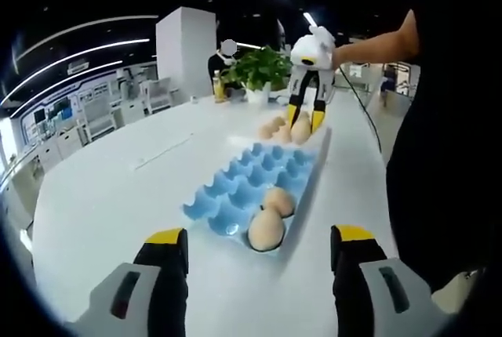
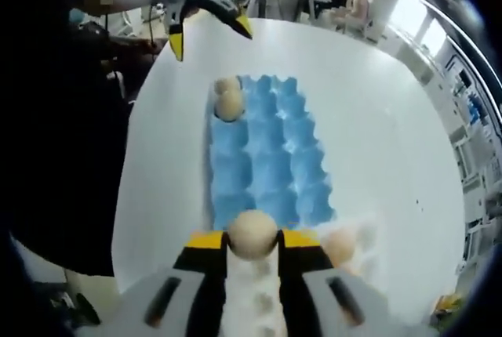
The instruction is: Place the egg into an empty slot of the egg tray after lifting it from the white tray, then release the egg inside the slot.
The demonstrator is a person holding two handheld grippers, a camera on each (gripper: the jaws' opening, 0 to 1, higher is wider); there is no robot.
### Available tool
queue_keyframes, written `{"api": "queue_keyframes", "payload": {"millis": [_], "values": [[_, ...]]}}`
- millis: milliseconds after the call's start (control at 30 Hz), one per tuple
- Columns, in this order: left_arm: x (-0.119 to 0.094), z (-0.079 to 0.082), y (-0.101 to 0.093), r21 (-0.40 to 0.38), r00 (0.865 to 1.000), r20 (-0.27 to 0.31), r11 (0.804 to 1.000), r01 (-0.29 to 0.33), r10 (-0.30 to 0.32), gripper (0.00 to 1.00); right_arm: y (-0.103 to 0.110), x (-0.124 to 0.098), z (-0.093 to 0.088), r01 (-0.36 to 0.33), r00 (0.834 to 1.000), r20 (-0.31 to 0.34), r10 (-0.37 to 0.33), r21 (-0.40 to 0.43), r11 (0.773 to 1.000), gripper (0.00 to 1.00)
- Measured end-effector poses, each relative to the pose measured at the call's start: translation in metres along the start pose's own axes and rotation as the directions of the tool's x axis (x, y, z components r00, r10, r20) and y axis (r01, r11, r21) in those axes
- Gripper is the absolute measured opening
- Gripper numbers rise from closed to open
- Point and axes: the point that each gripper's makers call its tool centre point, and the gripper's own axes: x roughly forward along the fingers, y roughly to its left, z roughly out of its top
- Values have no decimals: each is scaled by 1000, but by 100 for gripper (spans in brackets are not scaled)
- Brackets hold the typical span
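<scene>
- The right claw (image 2: 252, 244) is clenched on an egg (image 2: 252, 233), held between its yellow-tipped jaws above the white tray (image 2: 259, 306) at the near end of the blue egg tray (image 2: 267, 157).
- The lift from the white tray looks done or nearly so; carrying the egg over an empty slot, lowering it and letting go are all left.
- Two eggs already sit in slots at one end of the egg tray (image 1: 271, 223); most other slots look empty, so there is plenty of choice.
- The left claw (image 1: 259, 247) is released, jaws wide apart, holding nothing, hovering over the white table (image 1: 118, 188) short of the egg tray.
- The left gripper view shows the right claw (image 1: 304, 121) from afar, with more eggs (image 1: 274, 127) beside it in the white tray.
- The right gripper view gives the close grip on the egg, plus one more egg (image 2: 340, 246) just beside the jaws.
</scene>
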Motion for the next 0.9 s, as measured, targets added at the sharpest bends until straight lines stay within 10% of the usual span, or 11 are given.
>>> {"api": "queue_keyframes", "payload": {"millis": [900], "values": [[-3, -4, 4, -13, 1000, 6, 1000, -17, 17, 74, 19, 44, 76, -93, 992, 71, 103, -135, 987, 24]]}}
